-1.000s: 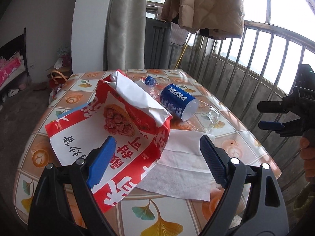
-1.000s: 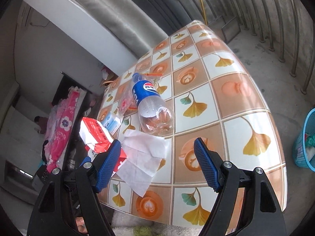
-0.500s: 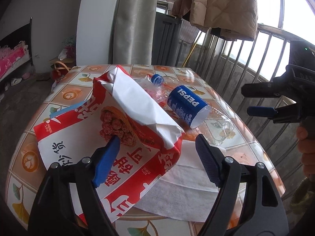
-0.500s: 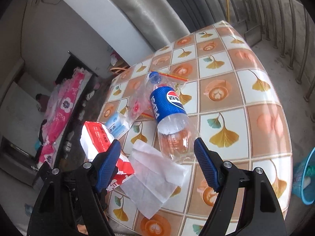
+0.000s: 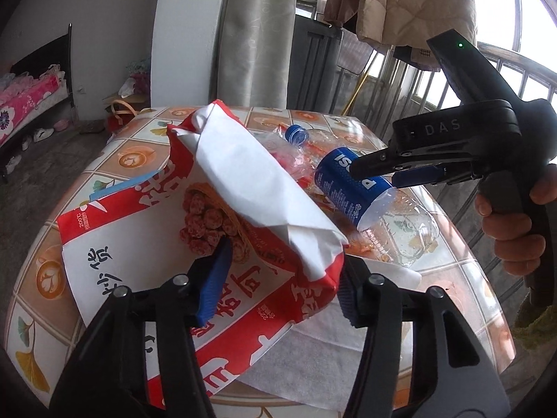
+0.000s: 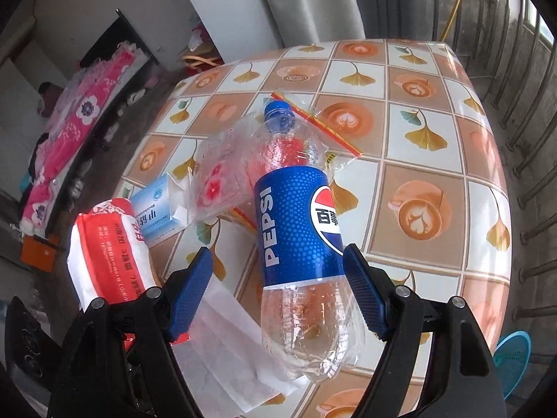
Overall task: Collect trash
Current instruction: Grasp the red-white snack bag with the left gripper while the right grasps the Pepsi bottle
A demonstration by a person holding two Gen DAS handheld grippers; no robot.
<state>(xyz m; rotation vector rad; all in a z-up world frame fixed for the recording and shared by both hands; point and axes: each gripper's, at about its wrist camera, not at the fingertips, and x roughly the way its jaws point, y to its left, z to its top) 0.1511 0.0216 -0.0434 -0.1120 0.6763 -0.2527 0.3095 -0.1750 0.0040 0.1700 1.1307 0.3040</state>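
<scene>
A red and white paper snack bag [image 5: 243,188] lies on the tiled table [image 5: 139,156]. My left gripper [image 5: 278,285] is low over its near end with its jaws closing. The bag's folded ridge is between the pads; the right pad is at the bag's corner and the left pad still shows a gap. An empty Pepsi bottle [image 6: 299,226] lies beside the bag. Over it hovers my right gripper [image 6: 276,296], open, with a finger on each side of the bottle and neither touching. In the left wrist view the right gripper [image 5: 400,174] hangs above the bottle [image 5: 351,188].
A white tissue [image 6: 226,331] lies under the bag and the bottle's base. A clear zip bag [image 6: 222,174] and a small blue-white box [image 6: 156,212] lie behind them. A blue basket [image 6: 515,351] stands on the floor at the right, by the railing [image 6: 536,139].
My left gripper has moved forward onto the paper bag and its jaws have narrowed. My right gripper has swung in from the right and now straddles the bottle.
</scene>
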